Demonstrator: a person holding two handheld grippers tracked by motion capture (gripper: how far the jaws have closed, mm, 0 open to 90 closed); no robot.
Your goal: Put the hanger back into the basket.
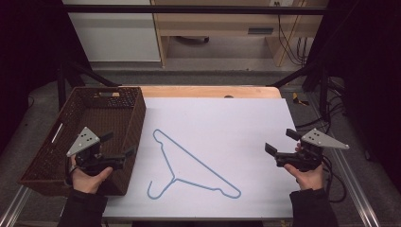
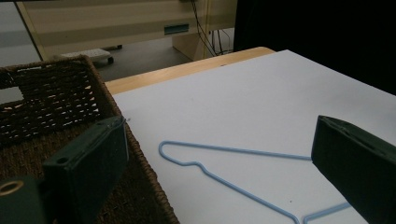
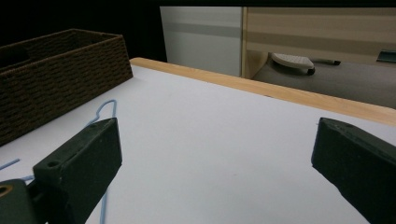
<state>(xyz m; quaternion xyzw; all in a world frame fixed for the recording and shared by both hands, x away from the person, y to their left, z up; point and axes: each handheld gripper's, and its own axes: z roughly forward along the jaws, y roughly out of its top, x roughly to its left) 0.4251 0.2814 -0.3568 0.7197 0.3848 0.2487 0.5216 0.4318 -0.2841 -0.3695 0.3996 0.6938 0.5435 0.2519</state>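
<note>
White tabletop [image 1: 246, 123] — blue hanger [image 1: 189, 165] between, apart from, both grippers' spread fingers

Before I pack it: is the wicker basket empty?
Empty as far as visible: the wicker basket shows only bare weave; the blue hanger lies outside.

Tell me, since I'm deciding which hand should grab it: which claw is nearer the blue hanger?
Left. The left claw hovers over the basket's edge beside the hanger; the right claw is farther off.

Light blue wire hanger [image 1: 189, 163], dark brown woven basket [image 1: 35, 163], white table sheet [image 1: 236, 127], black fingers [image 2: 88, 163]
</note>
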